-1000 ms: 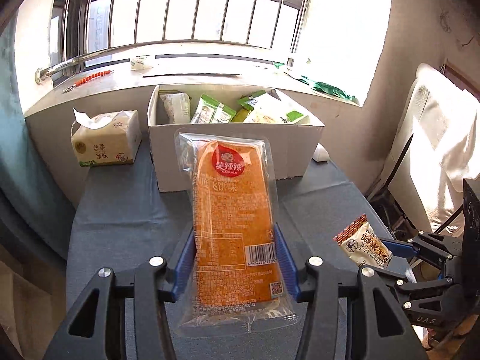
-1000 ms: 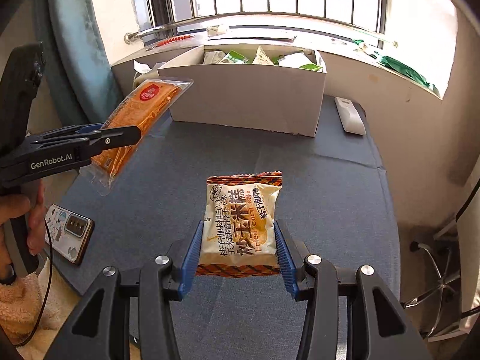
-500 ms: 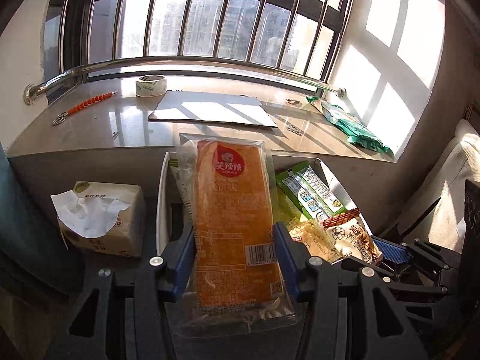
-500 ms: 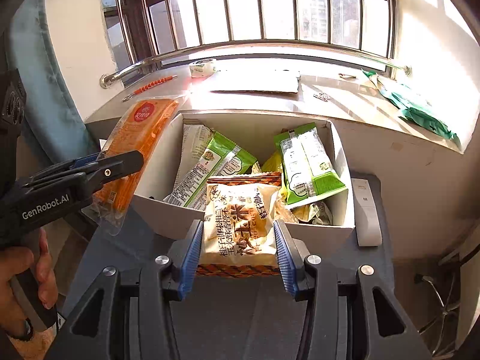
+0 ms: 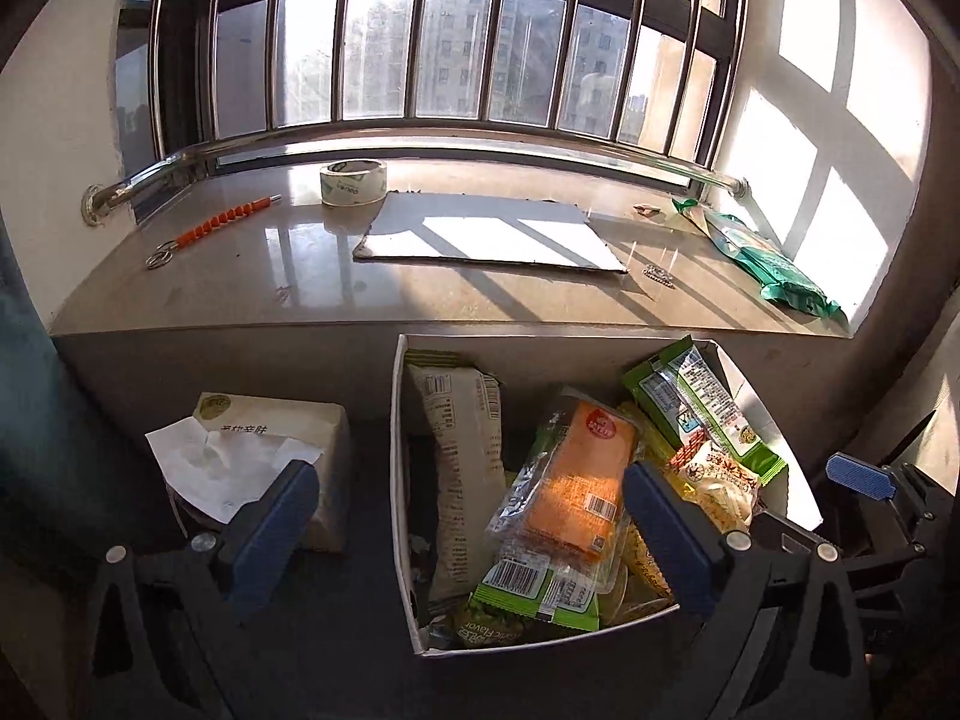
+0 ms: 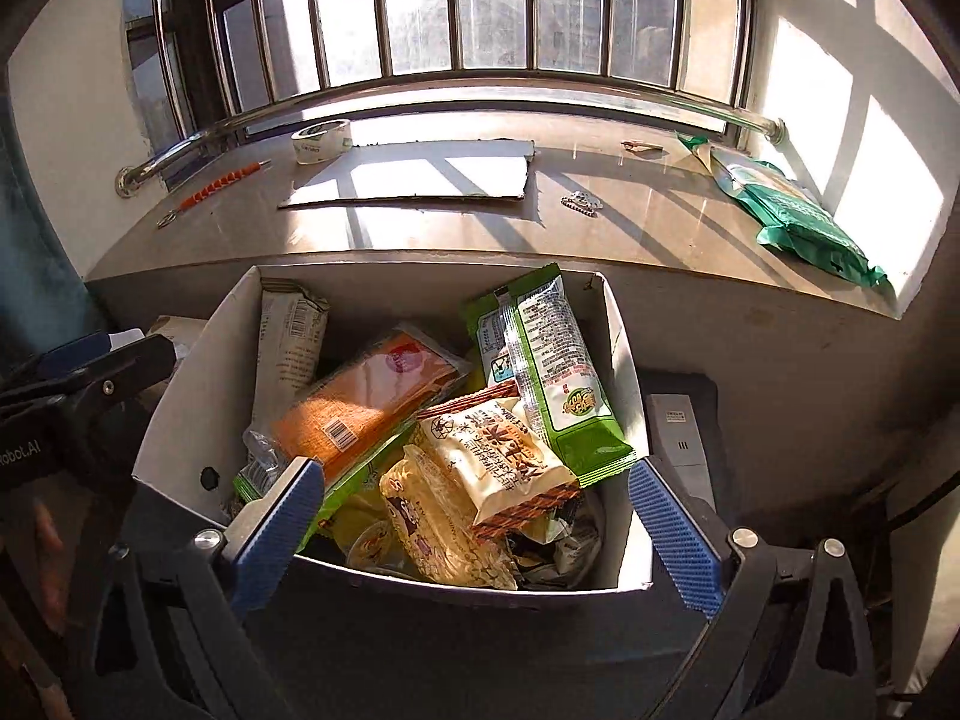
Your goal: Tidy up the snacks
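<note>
Both tools hang over the white cardboard box (image 5: 399, 480) below the windowsill. The left tool (image 5: 474, 516) has its blue pads spread wide, gripping nothing; the right tool (image 6: 474, 516) is spread wide too, empty. The orange snack in clear wrap (image 5: 579, 486) lies inside the box atop the other packets, slanted toward the centre. Just beside it, the cream-and-brown corn cake packet (image 6: 504, 468) rests on the pile, touching a green-edged packet (image 6: 552, 372). A tissue pack (image 5: 270, 456) sits left of the box.

Tape roll (image 5: 352, 182), cardboard sheet (image 5: 489, 235) on windowsill (image 5: 240, 294).
</note>
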Available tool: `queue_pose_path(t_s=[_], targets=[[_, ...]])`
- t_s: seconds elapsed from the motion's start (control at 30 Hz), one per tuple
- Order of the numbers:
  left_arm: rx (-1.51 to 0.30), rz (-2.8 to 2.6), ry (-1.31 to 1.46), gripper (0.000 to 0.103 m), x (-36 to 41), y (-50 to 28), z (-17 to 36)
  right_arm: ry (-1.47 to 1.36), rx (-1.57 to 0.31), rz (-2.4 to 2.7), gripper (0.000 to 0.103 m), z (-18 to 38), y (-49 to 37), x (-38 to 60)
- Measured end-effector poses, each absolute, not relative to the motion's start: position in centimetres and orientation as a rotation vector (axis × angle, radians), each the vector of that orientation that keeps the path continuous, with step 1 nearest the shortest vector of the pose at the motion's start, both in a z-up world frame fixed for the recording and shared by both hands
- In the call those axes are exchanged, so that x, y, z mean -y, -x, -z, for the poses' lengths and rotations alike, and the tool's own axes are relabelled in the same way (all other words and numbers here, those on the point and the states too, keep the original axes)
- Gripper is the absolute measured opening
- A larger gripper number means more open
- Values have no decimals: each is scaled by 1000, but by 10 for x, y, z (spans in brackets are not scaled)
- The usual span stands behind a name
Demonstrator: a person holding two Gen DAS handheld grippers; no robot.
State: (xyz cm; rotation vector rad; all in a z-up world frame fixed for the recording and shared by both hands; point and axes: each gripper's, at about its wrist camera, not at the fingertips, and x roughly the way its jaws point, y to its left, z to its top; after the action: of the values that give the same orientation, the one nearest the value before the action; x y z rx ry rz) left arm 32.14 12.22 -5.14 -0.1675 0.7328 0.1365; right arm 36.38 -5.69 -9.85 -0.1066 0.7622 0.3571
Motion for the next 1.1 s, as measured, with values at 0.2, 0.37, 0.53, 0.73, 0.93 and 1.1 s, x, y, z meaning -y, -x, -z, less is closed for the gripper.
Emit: queue_pose_path(t_s=[0.2,0.37,0.53,0.73,0.93,1.1], targets=[[-584,-147,131,103,-110,-273,25,132,-739,-347,103,98,-342,59],[-525,-165,119,103,-95,-230,8,212,-673,-380,103,92,-307,58],[-534,-124,141,103,-82,-189,0,239,-601,-316,103,82,-259,66],[-512,-111,134,103,-61,-123,4,188,-554,-366,103,73,-195,90],[-490,-80,131,103,-46,-60,15,146,-568,-375,103,81,-140,110],[-532,-88,96,103,-28,-32,30,83,-569,-369,103,91,-95,124]])
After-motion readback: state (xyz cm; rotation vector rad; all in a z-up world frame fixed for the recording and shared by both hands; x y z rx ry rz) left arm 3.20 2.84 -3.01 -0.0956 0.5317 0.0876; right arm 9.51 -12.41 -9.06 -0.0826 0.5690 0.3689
